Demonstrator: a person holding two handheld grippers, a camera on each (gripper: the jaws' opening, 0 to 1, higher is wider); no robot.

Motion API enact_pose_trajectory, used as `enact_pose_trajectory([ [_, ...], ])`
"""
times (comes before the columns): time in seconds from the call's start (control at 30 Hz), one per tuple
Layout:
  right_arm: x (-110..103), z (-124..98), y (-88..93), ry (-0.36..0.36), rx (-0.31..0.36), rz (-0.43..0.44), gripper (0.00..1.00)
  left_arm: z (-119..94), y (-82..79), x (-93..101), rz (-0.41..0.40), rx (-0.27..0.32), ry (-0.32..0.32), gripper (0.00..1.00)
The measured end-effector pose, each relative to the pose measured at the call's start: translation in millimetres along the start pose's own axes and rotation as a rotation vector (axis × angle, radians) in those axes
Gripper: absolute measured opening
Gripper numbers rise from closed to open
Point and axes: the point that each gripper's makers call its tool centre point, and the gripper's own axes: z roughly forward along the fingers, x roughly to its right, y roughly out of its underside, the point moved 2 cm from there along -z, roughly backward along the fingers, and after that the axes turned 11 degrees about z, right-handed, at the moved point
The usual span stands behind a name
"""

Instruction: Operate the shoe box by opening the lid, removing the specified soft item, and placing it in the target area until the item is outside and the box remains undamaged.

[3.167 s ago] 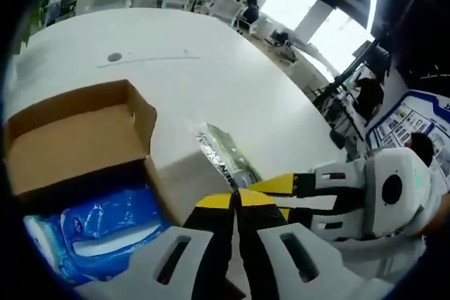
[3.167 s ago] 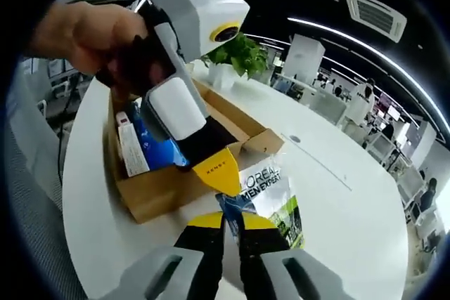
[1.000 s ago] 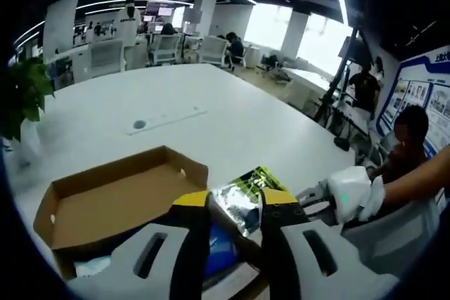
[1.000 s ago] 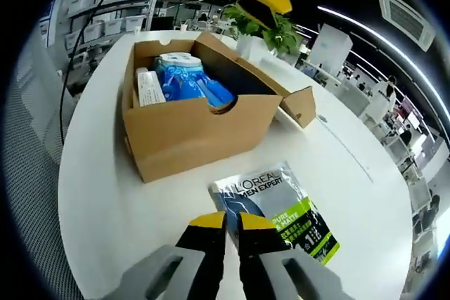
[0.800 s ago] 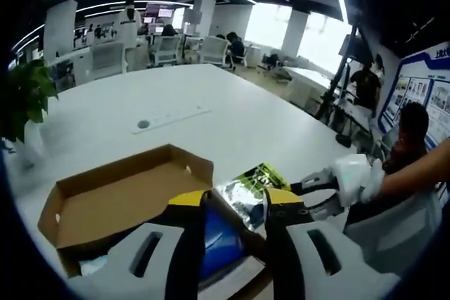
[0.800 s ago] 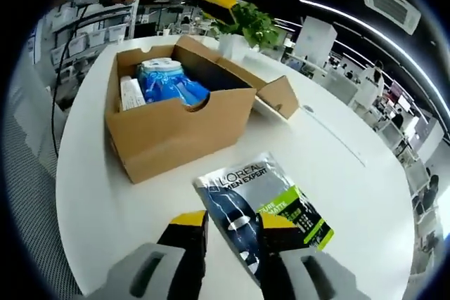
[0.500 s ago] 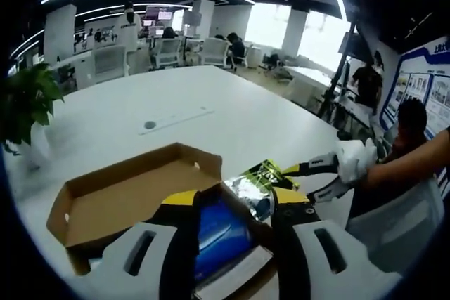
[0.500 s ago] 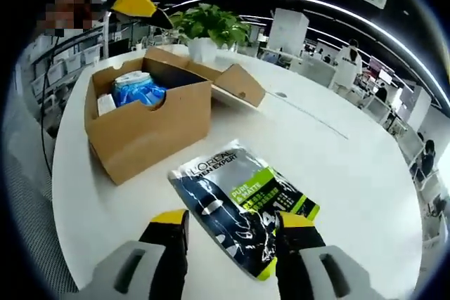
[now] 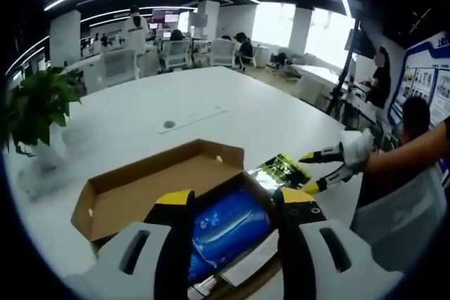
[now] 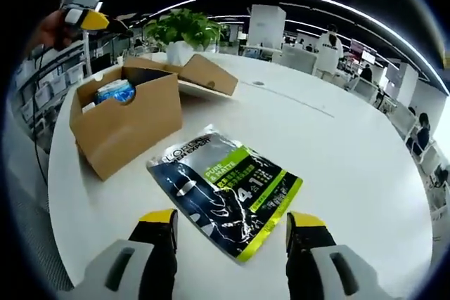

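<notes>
- Two tools work a white table (image 10: 365, 173), both with jaws spread wide and nothing between them.
- The right tool (image 10: 230, 233) hovers above the soft pouch (image 10: 223, 189), a dark foil sachet with a lime-green panel, lying flat on the table just beyond its yellow tips.
- The left tool (image 9: 232, 205) hangs over the open shoe box (image 9: 140, 191), a blue wrapped pack (image 9: 225, 226) showing between its jaws.
- In the left gripper view the right tool (image 9: 330, 163) appears at about three o'clock, held by a person's hand, with the pouch (image 9: 281, 170) just beside the box's near corner.
- In the right gripper view the shoe box (image 10: 126, 121) sits at ten o'clock of the pouch, near but apart, its lid folded back; the left tool (image 10: 88, 8) is raised above it at eleven o'clock.
- A potted plant (image 10: 184, 33) stands beyond the box.
- The pouch looks light, limp and slick; judged from here, a pinch on a sealed edge would hold better than the flat face, which may slide or crumple.
- The item appears already out of the box, and the cardboard looks intact.
</notes>
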Motion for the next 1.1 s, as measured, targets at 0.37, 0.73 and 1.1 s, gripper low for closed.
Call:
enact_pose_trajectory([
  [0.37, 1.6, 7.6, 4.2, -0.027, -0.017, -0.004, 0.61, -35.1, 21.1, -10.9, -0.005, -0.013, -0.044, 0.51],
  [0.73, 1.0, 14.9, -3.7, -0.065, -0.017, -0.026, 0.59, -61.8, 41.2, -24.1, 0.024, -0.029, -0.100, 0.53],
  [1.1, 0.2, 21.3, -10.5, -0.076, -0.020, -0.044, 0.58, -72.9, 54.8, -37.2, 0.006, -0.046, -0.137, 0.53],
])
